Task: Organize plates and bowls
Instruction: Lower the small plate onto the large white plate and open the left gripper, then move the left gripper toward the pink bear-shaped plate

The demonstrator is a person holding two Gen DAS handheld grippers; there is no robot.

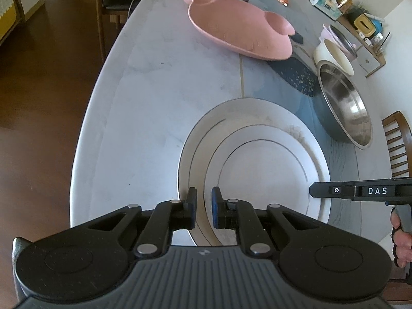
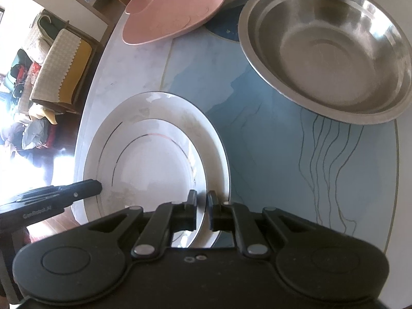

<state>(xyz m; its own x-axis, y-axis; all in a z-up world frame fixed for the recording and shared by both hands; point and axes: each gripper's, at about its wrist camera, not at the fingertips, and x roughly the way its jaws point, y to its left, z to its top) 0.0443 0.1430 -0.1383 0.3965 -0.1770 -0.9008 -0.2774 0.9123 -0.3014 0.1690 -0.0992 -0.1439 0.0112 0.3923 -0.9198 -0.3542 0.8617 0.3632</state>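
Both tongs you hold are nearly closed on the white plate (image 1: 267,164): your left gripper (image 1: 204,207) pinches its rim on one side, your right gripper (image 2: 201,207) the opposite rim, pads against the edge. Gripper bodies hide the plate's nearest edge in each view. Whether it rests on the table (image 1: 144,97) or sits lifted is unclear. It looks glossy, with thin dark rings. Beyond the tips lie a steel bowl (image 2: 327,49) and a pink divided plate (image 1: 239,28).
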